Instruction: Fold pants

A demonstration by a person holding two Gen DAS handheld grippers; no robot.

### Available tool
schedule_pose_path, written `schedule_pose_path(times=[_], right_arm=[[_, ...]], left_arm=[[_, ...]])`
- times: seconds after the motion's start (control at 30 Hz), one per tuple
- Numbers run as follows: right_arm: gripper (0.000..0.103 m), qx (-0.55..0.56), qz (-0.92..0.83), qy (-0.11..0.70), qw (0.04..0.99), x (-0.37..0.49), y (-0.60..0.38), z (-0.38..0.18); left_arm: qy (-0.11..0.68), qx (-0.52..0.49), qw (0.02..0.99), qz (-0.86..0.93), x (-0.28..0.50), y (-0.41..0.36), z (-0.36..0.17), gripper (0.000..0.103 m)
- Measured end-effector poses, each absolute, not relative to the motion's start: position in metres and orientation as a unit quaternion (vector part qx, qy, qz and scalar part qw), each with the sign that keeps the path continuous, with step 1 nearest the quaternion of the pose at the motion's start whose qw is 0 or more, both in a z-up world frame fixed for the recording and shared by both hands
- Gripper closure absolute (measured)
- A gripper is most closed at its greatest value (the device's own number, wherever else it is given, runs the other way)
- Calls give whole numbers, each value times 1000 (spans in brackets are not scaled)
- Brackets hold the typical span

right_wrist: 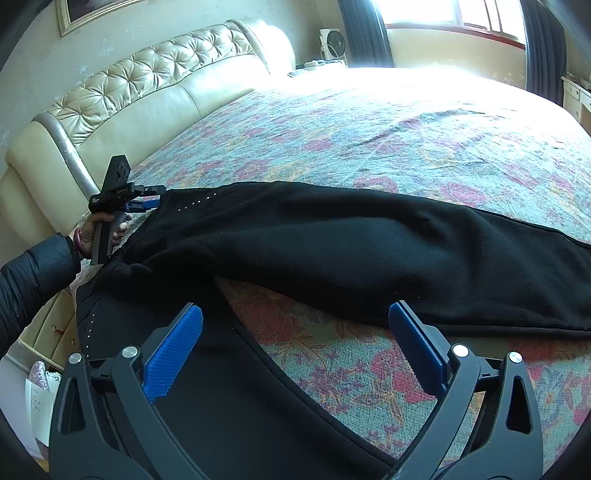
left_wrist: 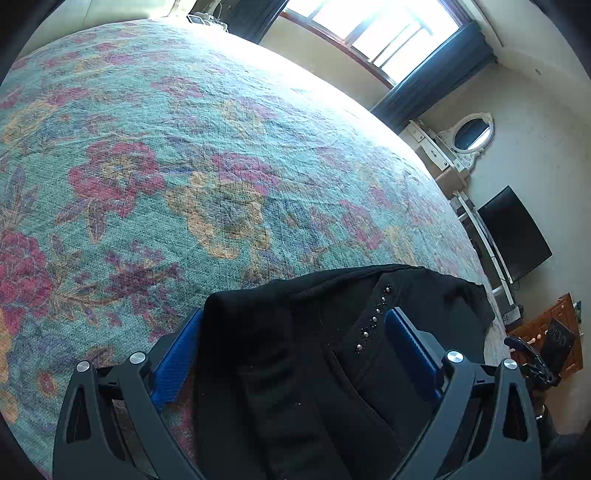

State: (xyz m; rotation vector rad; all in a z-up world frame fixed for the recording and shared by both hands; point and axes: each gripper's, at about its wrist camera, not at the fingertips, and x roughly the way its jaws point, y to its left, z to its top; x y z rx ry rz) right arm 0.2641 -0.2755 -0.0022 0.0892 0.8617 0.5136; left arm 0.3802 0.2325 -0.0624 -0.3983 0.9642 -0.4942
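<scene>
Left wrist: pants waist bunched between left claw pads

The left wrist view looks steeply down along its jaws, close over the waist of the black pants, facing the window beyond; the right wrist view looks down past its jaws toward the headboard; both share the pants and floral bedspread.

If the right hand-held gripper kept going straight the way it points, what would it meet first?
Probably the bedspread showing between its open jaws, with the upper leg of the pants just beyond. The right hand-held gripper holds nothing; depth is hard to judge.
</scene>
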Motion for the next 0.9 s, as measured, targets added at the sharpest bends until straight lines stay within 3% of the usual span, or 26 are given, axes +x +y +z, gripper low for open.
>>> schedule_pose_path(times=[0.03,0.07,0.37,0.53,0.7,0.73,0.77,0.8,0.83,0.9], right_arm=[[2,43,251,415,873,268,-276,-5],[2,45,260,417,870,272,-276,-7],[2,-15,243,408,880,400,-306,8],[2,-107,257,495,823,475,-290,-27],[3,-207,270,550,763,484,-276,-69],[21,-192,279,558,757,482,-277,-72],[30,-180,287,554,761,479,-279,-70],[61,-177,295,545,764,474,-278,-64],[83,-178,297,537,769,467,-276,-59],[90,-218,277,509,785,449,-267,-50]], left_arm=[[469,-168,837,-227,383,227,-65,69],[479,-161,834,-222,384,224,-69,77],[495,-142,831,-210,384,216,-66,81],[499,-147,832,-191,391,214,-70,81],[498,-163,834,-176,394,216,-70,78],[496,-160,836,-172,397,213,-70,78],[494,-153,839,-169,398,210,-69,77],[492,-151,841,-164,399,208,-69,77],[491,-151,843,-159,399,207,-69,77],[487,-152,846,-157,397,206,-67,79]])
